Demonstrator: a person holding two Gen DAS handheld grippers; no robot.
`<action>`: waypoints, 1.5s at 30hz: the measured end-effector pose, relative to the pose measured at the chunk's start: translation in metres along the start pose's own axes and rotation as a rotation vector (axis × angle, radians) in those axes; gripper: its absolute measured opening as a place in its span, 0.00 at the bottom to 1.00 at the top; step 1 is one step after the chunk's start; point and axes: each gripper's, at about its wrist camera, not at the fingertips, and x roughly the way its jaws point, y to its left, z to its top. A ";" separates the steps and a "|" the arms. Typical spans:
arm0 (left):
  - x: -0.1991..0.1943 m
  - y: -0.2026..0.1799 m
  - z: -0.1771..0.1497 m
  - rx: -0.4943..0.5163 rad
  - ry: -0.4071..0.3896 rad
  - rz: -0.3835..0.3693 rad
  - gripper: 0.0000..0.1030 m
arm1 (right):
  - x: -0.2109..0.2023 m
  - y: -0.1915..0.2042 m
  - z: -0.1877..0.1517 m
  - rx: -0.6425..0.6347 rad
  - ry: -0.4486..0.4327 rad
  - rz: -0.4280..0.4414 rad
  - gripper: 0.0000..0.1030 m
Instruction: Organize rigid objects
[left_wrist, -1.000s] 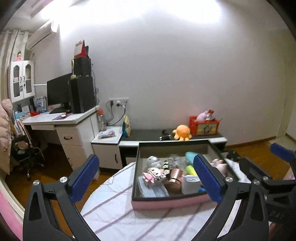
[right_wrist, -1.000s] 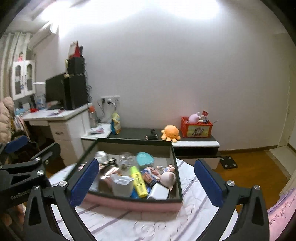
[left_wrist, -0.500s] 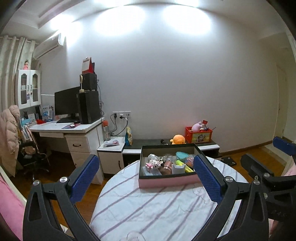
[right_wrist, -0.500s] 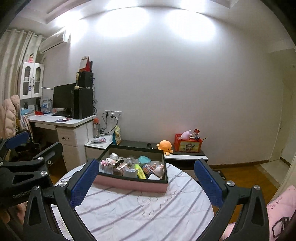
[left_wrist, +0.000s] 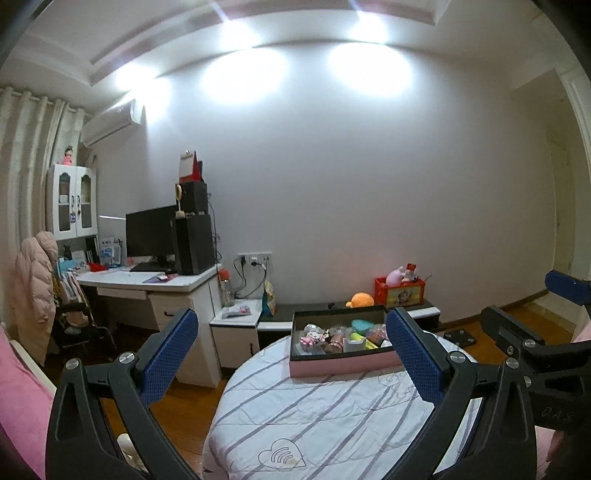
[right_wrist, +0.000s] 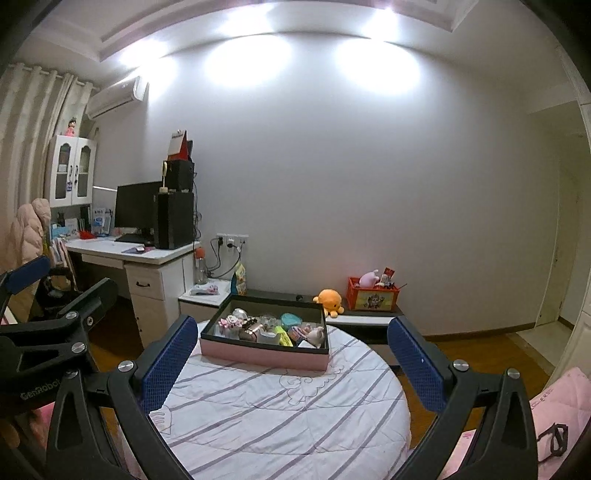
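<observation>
Centrally, the round table (right_wrist: 288, 417) under its striped cloth carries a pink box (right_wrist: 264, 355) of small toys at its 12 o'clock edge. Both the left gripper (left_wrist: 291, 358) and right gripper (right_wrist: 291, 360) hover empty, jaws spread wide, well apart from the box.

- Home bedroom or study, lit by ceiling spotlights.
- White desk (right_wrist: 147, 254) along the left wall, carrying a dark monitor (right_wrist: 135, 206) and a black computer tower (right_wrist: 174, 219).
- Wall-mounted air conditioner (left_wrist: 110, 123) beside pleated curtains (left_wrist: 26, 147).
- Glass-door cabinet (left_wrist: 72, 201) topped by a small doll (left_wrist: 67, 155).
- Pink padded coat (left_wrist: 35, 280) draped over a chair.
- Low dark bench against the wall, holding an orange plush octopus (right_wrist: 330, 298) and a red toy box (right_wrist: 373, 297).
- Round table (right_wrist: 295, 417) under striped quilted cloth; wooden floor (right_wrist: 476, 343).
</observation>
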 end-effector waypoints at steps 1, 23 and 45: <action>-0.006 0.000 0.001 0.005 -0.008 0.006 1.00 | -0.005 0.001 0.000 -0.003 -0.004 0.000 1.00; -0.080 0.007 0.021 -0.023 -0.140 0.012 1.00 | -0.086 0.014 0.019 -0.023 -0.142 -0.013 1.00; -0.082 0.005 0.020 -0.011 -0.148 0.022 1.00 | -0.085 0.011 0.019 -0.025 -0.148 -0.008 1.00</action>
